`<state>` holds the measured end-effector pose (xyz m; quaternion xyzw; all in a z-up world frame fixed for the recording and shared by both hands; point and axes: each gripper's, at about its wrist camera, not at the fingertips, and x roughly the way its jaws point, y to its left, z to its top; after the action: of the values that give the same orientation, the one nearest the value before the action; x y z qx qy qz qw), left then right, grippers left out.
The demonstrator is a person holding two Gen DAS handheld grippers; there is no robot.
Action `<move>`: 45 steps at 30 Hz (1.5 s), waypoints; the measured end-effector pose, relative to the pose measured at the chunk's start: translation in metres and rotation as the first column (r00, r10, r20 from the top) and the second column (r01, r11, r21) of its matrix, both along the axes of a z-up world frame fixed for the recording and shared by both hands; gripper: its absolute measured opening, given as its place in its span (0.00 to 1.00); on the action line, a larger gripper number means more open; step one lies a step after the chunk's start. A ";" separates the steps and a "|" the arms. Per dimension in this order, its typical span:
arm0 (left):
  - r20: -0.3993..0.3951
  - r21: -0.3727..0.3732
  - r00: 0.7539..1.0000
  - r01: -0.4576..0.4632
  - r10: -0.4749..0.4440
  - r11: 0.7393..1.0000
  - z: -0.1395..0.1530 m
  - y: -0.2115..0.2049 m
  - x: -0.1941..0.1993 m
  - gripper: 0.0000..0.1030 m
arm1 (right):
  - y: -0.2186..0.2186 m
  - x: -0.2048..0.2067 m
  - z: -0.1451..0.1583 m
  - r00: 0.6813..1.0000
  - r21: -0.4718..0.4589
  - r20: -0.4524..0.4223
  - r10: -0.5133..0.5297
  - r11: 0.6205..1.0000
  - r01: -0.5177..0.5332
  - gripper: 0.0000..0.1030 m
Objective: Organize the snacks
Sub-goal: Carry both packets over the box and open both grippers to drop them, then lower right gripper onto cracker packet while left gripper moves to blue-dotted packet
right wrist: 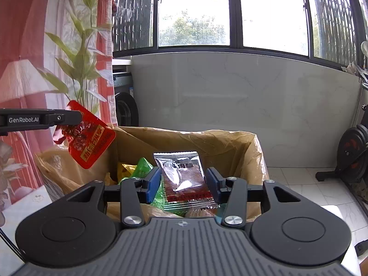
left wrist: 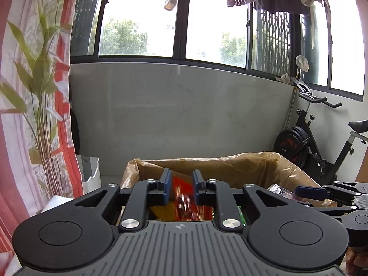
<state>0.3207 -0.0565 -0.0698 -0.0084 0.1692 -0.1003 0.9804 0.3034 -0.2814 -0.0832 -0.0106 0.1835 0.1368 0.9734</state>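
left gripper [left wrist: 180,188] jaws parted, red packet [left wrist: 184,201] between; right gripper [right wrist: 182,185] jaws clamp silver packet [right wrist: 182,179].

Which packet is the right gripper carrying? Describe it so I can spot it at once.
Find the cardboard box lined with tan plastic below the window. Above its opening, the right gripper holds a flat silver foil sachet with a clear window showing reddish-brown meat. Unlike the glossy red pouch at the left gripper, it is silver and rectangular.
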 end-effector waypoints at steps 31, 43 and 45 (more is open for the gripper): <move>-0.220 -0.053 0.973 0.054 -0.064 0.997 -0.072 0.041 -0.086 0.63 | -0.069 -0.101 -0.071 0.989 0.017 -0.121 0.081 0.997 -0.079 0.62; -0.321 -0.023 0.945 0.056 -0.060 0.998 -0.100 0.022 -0.083 0.63 | -0.078 -0.100 -0.145 0.943 -0.194 -0.305 0.132 0.961 -0.197 0.76; -0.335 -0.021 0.941 0.046 -0.050 0.999 -0.102 0.021 -0.081 0.63 | -0.076 -0.093 -0.151 0.931 -0.172 -0.333 0.151 0.961 -0.218 0.79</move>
<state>0.2395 -0.0355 -0.1719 -0.0275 0.3332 -0.1225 0.9345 0.2103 -0.3578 -0.2338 -0.1066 0.3486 0.2083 0.9076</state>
